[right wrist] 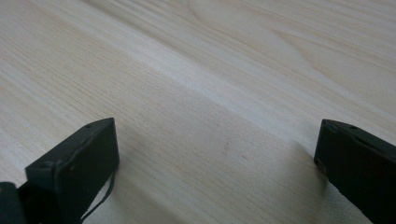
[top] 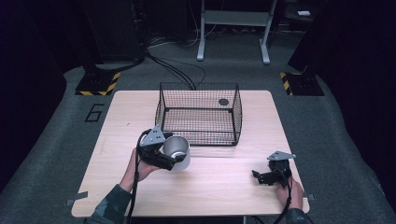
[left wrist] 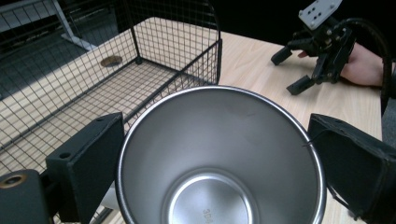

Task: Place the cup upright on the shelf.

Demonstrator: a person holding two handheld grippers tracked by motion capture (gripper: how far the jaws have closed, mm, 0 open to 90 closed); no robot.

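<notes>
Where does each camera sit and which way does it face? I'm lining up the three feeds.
High view: above the person's side, facing forward and down on the table, basket, both forearms.
Left tool view: on the left tool, facing the cup and basket; its jaws show.
Right tool view: on the right tool, facing bare table; its jaws show.
Shared: high and left views show the cup.

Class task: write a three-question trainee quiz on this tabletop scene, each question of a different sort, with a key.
1. True or false: the left gripper is shut on the steel cup.
2. Multiple choice: the wire basket is A) holding the cup, B) without the cup, C) tipped over.
3. Fill in: the right gripper is ____ with bare table between its fingers.

Key: 1 true; 2 B; 3 open.
</notes>
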